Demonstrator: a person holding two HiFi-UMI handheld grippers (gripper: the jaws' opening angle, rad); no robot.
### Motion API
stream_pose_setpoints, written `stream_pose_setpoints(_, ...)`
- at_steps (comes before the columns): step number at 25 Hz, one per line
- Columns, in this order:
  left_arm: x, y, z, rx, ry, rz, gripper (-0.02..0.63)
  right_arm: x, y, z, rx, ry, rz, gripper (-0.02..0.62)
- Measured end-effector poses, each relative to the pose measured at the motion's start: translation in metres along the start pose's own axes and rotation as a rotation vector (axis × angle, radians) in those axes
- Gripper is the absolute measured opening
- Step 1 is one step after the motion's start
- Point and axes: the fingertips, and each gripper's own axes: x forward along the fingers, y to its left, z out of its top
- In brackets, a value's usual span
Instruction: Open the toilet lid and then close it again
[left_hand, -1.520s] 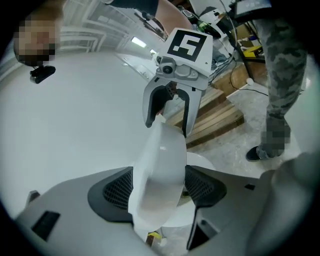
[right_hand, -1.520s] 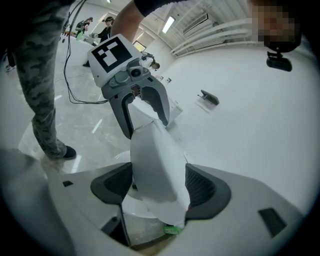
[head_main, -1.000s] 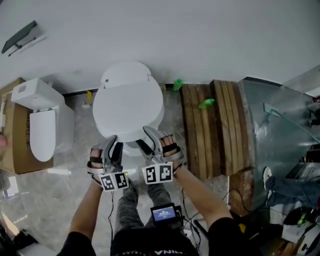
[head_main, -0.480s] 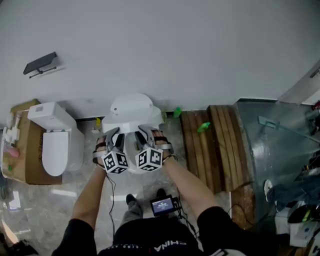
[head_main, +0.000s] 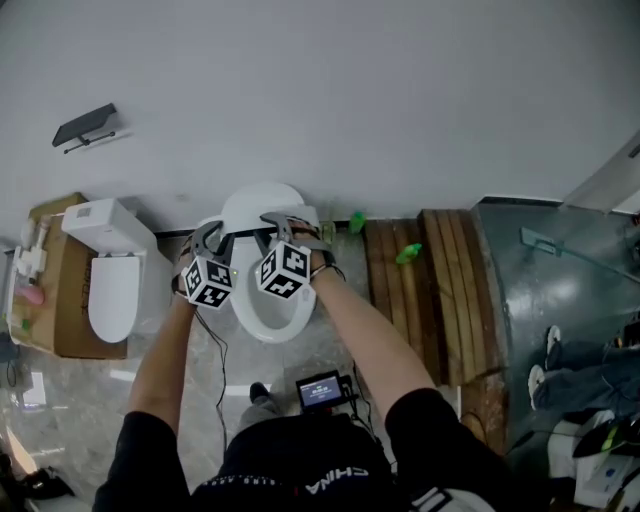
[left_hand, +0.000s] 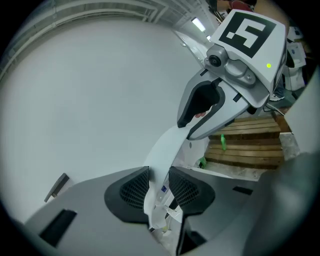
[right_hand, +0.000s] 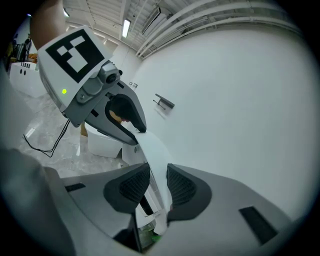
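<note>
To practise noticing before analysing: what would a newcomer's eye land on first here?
First, the white toilet lid, tilted up at the centre by the wall, its rim pinched by the left hand-held gripper and the right hand-held gripper, whose jaws have just been closing on it. Then a second toilet at the left and a wooden pallet at the right.

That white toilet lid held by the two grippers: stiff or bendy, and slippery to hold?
Probably stiff: the lid shows an even, unkinked edge where the left gripper and right gripper, jaws just closed onto it, pinch it. Its smooth surface looks slippery, though ribbed pads should help. Likely light, being thin.
</note>
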Motion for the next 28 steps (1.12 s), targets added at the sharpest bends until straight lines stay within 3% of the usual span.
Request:
stream_pose_setpoints(8,0.024,0.037,0.014,-0.013,0.079,-0.035,0.121,0.023,-0.037,0.016,0.041,-0.026,0.015,0.115)
stream_pose_setpoints(21,0.103,0.134,0.049,-0.074,-0.099,-0.078,0.120,0.099,-0.139,0.044,0.165,0.011,0.009,0.115)
stream_pose_setpoints(28,0.148,0.174,0.056,-0.060,-0.127,-0.127,0.110,0.144,-0.185,0.047,0.216,0.073,-0.044,0.112)
